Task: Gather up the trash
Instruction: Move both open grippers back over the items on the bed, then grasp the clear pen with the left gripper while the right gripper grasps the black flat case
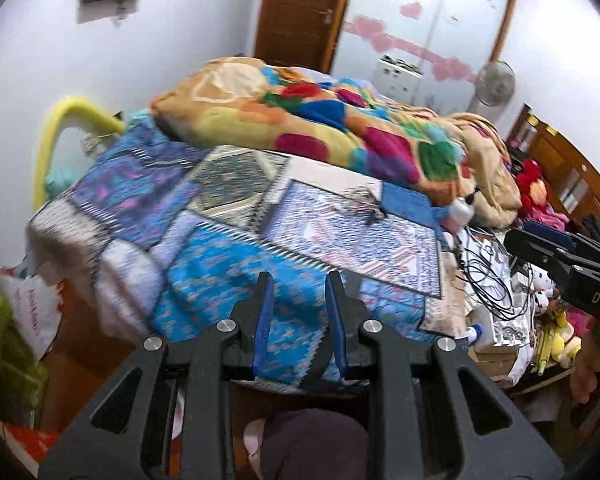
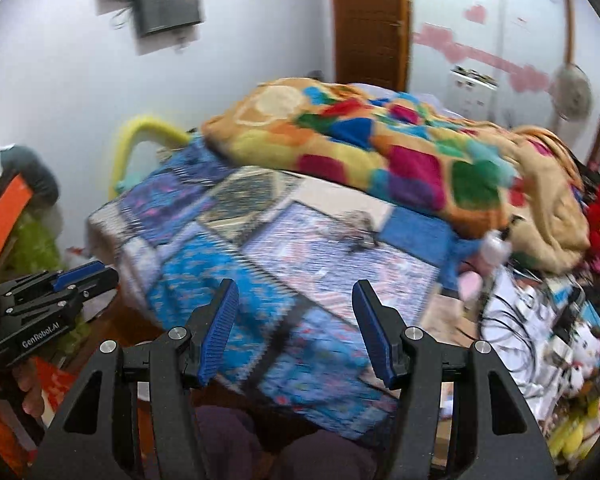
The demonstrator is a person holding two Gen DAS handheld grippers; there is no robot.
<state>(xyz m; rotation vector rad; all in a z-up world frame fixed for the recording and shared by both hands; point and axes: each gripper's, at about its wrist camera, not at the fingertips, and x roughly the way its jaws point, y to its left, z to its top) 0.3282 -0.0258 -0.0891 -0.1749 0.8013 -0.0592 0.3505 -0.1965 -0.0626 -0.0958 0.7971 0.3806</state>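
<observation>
Trash [image 1: 366, 203] lay uncollected on the bed [image 1: 228, 264], a small dark scrap, while my left tool [image 1: 299, 312] and right tool [image 2: 296, 320] gaped empty.

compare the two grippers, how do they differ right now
The left gripper has its blue pads close together with only a narrow gap, while the right gripper has its pads spread clearly wider. Seen from the other camera, the left gripper's side reads GenRobot.AI, the right gripper's reads DAS. Both are black with blue ribbed pads, hold nothing, and point at the patchwork bedspread.
</observation>
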